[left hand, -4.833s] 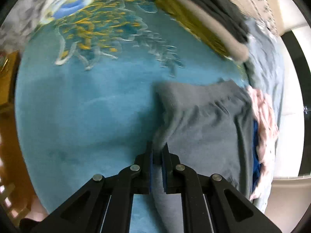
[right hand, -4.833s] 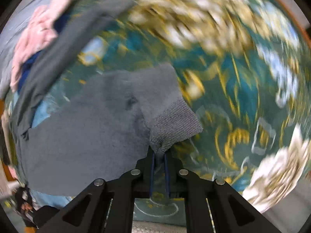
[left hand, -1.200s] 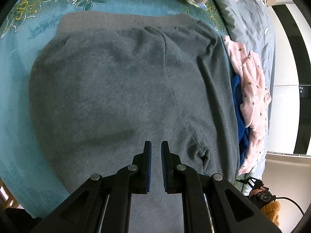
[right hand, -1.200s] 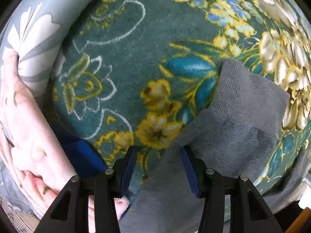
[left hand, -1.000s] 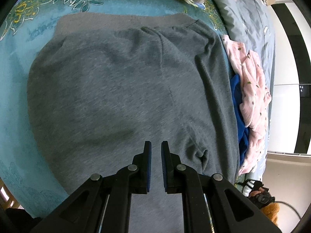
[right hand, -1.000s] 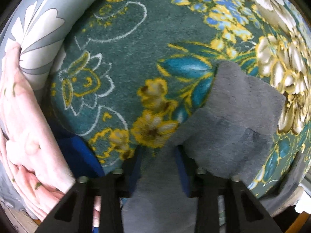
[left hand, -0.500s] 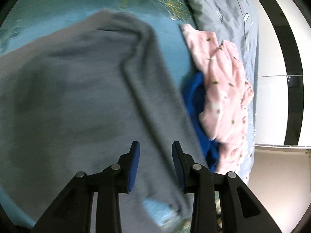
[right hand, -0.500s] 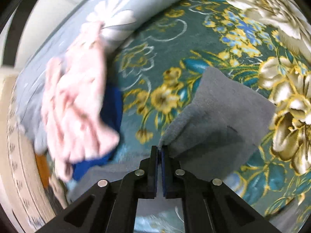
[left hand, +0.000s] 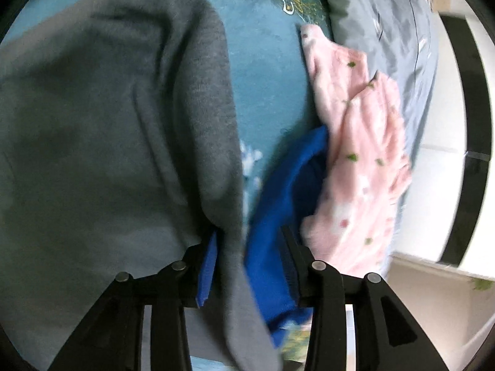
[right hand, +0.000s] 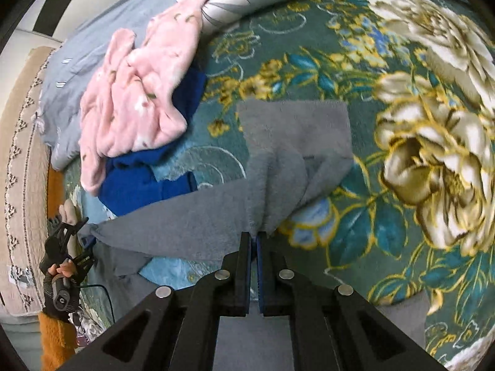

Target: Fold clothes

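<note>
**Grey garment stretched between two grippers over a floral bed**

Teal plush blanket with gold and cream peony flowers covers the bed and carries everything here; a pale grey-blue quilt with white flower prints lies bunched along its far side, and beyond that a beige patterned panel runs along the edge of the right wrist view.

The grey knitted fleece garment lies on the blanket. In the left wrist view it fills the left half of the picture, its long edge running down toward the camera. The left gripper points steeply down at that edge; its jaws are opening, moderately apart, and a strip of the grey fabric together with a fold of a bright blue fleece garment sits in the gap. This view is too blurred to tell whether the blue pads press on the cloth. In the right wrist view the same gripper appears small at the lower left, held in a person's hand with an orange fuzzy sleeve below it, at the far end of the grey garment.

The right gripper also points steeply down, its jaws pinched tight on a gathered ridge of the grey garment, whose ribbed cuff end spreads flat on the blanket just beyond.

A pink fleece garment with small dark specks lies crumpled on top of the blue one, partly against the quilt.
</note>
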`<action>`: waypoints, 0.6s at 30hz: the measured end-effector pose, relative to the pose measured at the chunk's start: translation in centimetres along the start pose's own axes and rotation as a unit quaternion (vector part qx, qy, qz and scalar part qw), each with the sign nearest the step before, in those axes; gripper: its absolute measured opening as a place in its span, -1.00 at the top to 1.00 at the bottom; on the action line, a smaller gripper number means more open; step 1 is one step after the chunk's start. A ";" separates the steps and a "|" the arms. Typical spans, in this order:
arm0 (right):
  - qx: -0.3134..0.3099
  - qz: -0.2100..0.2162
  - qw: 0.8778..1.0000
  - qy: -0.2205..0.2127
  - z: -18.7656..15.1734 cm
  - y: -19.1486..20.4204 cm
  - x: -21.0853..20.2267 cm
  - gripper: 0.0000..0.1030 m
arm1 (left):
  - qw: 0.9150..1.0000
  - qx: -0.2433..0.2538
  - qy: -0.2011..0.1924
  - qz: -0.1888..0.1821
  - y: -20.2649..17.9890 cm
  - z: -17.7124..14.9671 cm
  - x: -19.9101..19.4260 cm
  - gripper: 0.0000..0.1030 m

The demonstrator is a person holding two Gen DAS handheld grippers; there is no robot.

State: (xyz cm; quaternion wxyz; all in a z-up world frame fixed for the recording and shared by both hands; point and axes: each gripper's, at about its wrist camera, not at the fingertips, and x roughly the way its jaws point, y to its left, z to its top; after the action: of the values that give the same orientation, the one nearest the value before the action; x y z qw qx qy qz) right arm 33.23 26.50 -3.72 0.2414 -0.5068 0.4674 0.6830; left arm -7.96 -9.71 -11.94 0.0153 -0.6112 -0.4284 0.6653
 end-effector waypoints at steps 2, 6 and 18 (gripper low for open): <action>-0.003 -0.002 1.000 0.004 0.0 0.0 0.1 0.93 | 1.000 0.009 -0.007 0.006 0.0 0.1 -0.3 0.24; 0.006 0.003 1.000 0.014 -0.3 -0.4 -0.2 0.93 | 0.999 0.024 -0.022 0.037 0.0 0.6 -1.0 0.59; 0.028 0.016 0.999 0.007 -0.3 -0.9 -1.7 0.93 | 0.995 0.090 -0.051 -0.010 -0.2 -0.6 -6.2 0.94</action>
State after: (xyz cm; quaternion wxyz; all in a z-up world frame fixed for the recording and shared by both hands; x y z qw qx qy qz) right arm 34.72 26.92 -2.56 0.2411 -0.4973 0.4963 0.6695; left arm -5.97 -12.64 -6.76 0.0550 -0.5680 -0.3733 0.7314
